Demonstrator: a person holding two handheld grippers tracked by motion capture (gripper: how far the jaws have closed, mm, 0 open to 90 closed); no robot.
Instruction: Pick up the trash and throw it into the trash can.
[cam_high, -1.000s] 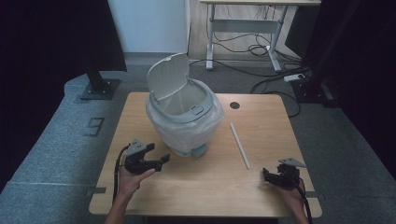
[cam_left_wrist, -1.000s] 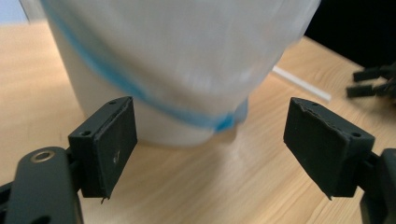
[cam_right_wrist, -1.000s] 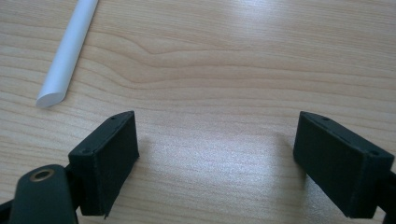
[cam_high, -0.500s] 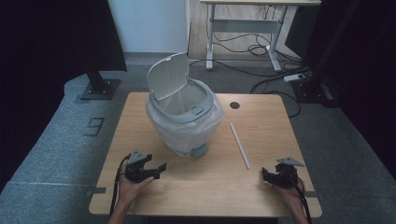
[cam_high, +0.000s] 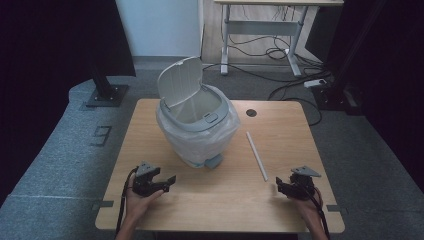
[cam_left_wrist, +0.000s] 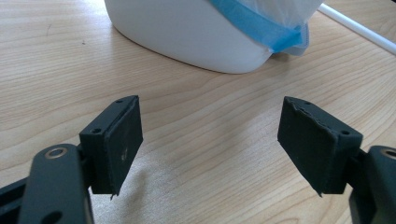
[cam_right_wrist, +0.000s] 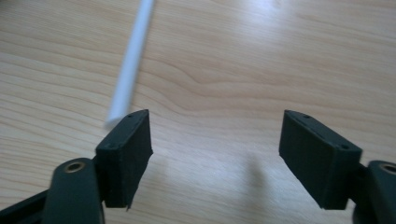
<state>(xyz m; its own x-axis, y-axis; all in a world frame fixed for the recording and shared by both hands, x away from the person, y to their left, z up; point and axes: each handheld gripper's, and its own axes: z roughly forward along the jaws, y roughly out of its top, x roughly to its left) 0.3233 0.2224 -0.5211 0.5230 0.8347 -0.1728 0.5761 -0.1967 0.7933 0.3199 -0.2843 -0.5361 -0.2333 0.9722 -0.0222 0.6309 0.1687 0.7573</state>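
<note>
Near edge, left: left tongs (cam_high: 171, 180) rest low on the wooden surface (cam_high: 220, 200), jaws spread wide and just easing inward, only bare wood between them.
Near edge, right: right tongs (cam_high: 278, 185) sit apart too, jaws just drawing closer, nothing between the pads.
White stick: thin white stick (cam_high: 257, 155) lies flat on the surface; its near end is just beside the right tongs' left jaw in the right gripper view (cam_right_wrist: 132, 60), not touching the pads.
Middle: white bin (cam_high: 197, 127), lined with a clear bag, stands ahead of the left tongs.
Bin lid: lid (cam_high: 180, 87) tipped up, open.
</note>
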